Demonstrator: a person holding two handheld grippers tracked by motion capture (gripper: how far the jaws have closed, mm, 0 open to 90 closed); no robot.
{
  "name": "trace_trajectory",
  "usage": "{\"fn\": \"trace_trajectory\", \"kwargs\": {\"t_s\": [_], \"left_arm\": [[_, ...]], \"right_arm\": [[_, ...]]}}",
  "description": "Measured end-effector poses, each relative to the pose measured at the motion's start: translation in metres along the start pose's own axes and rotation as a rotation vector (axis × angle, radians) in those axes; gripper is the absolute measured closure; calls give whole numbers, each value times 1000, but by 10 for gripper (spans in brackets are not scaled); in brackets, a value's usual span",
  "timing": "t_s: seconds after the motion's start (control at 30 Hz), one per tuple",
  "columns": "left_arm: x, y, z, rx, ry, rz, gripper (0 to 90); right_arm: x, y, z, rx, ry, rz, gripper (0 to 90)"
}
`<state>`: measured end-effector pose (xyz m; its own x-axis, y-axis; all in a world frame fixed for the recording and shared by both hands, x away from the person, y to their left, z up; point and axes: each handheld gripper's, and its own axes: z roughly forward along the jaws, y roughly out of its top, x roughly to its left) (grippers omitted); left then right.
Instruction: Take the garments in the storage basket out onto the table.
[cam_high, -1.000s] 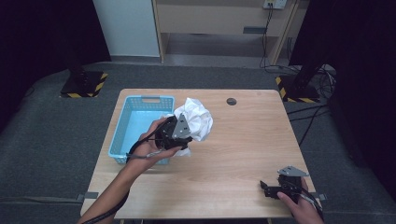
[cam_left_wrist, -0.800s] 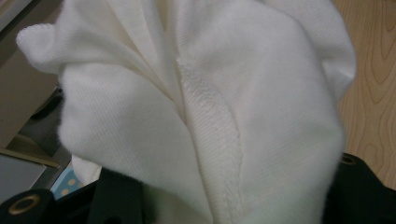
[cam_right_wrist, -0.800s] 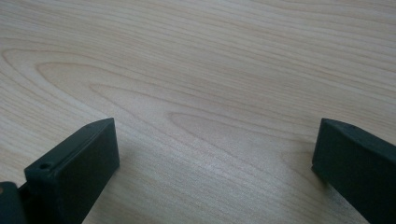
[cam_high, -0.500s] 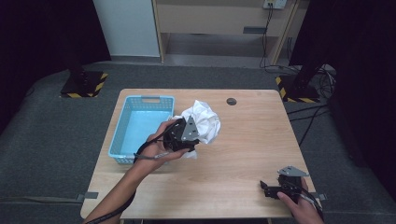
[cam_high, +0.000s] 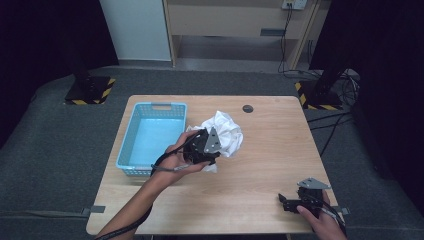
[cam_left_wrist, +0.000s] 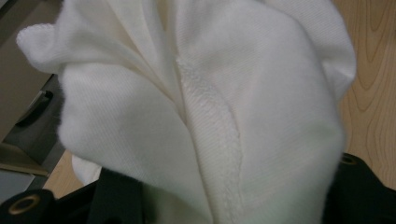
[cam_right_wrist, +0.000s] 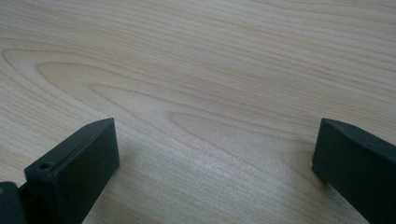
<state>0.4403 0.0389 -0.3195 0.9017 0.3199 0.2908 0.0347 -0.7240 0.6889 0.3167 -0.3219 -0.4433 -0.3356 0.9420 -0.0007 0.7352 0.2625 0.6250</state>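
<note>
Left hand-held gripper (cam_high: 212, 147): clamped on the white cloth (cam_high: 224, 135), just right of the blue basket (cam_high: 131, 150); carried above the worktop (cam_high: 260, 165) in the person's left hand (cam_high: 177, 157).
Grip, left gripper view: black jaws rising from the bottom corners, cloth bunched between them and pressed from both sides; stitched hem running down the middle of the fabric (cam_left_wrist: 210, 121).
White cloth: crumpled into a loose ball, lifted clear of the basket, hanging beside its right long wall; one small corner drooping towards the worktop just below the gripper.
Blue basket: on the worktop, left of the cloth; long side running away from the person; light blue floor visible inside; handle slot in the far wall.
Right hand-held gripper (cam_high: 292, 204): well apart from the basket, at the near right corner of the worktop, low over the wood, held in the person's right hand (cam_high: 322, 222).
Jaws, right gripper view: spread wide, nothing between them; bare wood grain (cam_right_wrist: 210, 93) seen through the gap.
Grey three-cornered plate (cam_high: 312, 183): on top of the right gripper, facing up.
Dark round disc (cam_high: 247, 108): on the worktop, beyond the cloth and right of the basket's far corner, apart from both.
Left forearm: entering from the bottom edge, reaching diagonally towards the basket's near right corner; cable trailing along it.
</note>
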Motion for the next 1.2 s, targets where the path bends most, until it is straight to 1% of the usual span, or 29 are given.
{"fn": "trace_trajectory", "kwargs": {"t_s": [0.17, 0.33, 0.5, 0.63, 0.8, 0.93, 1.03, 1.1, 1.2], "left_arm": [[-2, 0, 9, 13, -11, -4, 450], [-8, 0, 19, 23, -27, -2, 450], [-12, -2, 31, 41, -39, -13, 450], [-17, -2, 44, 64, -51, -7, 450], [-27, -2, 62, 81, -73, -8, 450], [-30, -5, 72, 95, -87, -17, 450], [-32, -9, 80, 115, -93, -20, 451], [-33, -11, 83, 127, -95, -18, 450], [-35, -15, 88, 140, -100, -27, 450]], "right_arm": [[0, 0, 0, 0, 0, 0, 5], [0, 0, 0, 1, 0, 1, 5], [0, 0, 0, 1, 0, 1, 5], [0, 0, 0, 1, 0, 1, 5], [0, 0, 0, 0, 1, 1, 5], [0, 0, 0, 0, 4, 0, 4], [0, 0, 0, 1, 4, 1, 3], [0, 0, 0, 1, 4, 1, 3], [0, 0, 0, 0, 4, 0, 3]]}}
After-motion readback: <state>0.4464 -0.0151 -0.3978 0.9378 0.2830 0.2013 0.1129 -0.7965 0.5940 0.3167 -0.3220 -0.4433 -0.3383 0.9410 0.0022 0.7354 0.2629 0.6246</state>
